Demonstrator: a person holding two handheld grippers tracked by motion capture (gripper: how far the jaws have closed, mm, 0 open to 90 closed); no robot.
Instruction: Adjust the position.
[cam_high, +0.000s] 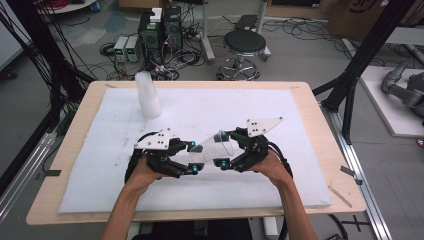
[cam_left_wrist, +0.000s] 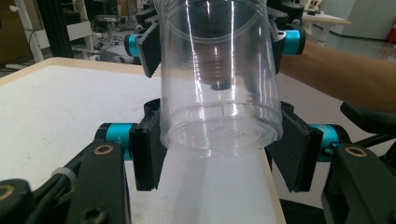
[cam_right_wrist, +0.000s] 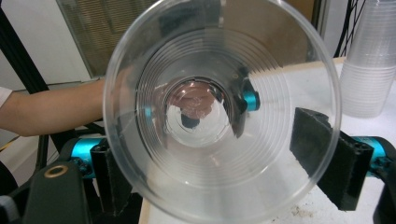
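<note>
A clear plastic cup (cam_high: 212, 145) lies on its side in the air just above the white mat, held between my two grippers. My left gripper (cam_high: 193, 157) is shut on its base end; in the left gripper view the pads (cam_left_wrist: 147, 154) press on both sides of the cup (cam_left_wrist: 219, 93) near its bottom. My right gripper (cam_high: 223, 149) comes from the opposite side and clamps the mouth end. In the right gripper view the cup's open mouth (cam_right_wrist: 210, 116) faces the camera, and the pads (cam_right_wrist: 322, 154) touch the rim's sides.
A tall stack of clear cups (cam_high: 147, 97) stands at the mat's back left, also seen in the right gripper view as the stack (cam_right_wrist: 373, 60). The white foam mat (cam_high: 275, 175) covers most of the wooden table (cam_high: 330, 150). A stool (cam_high: 244, 45) and cables lie beyond.
</note>
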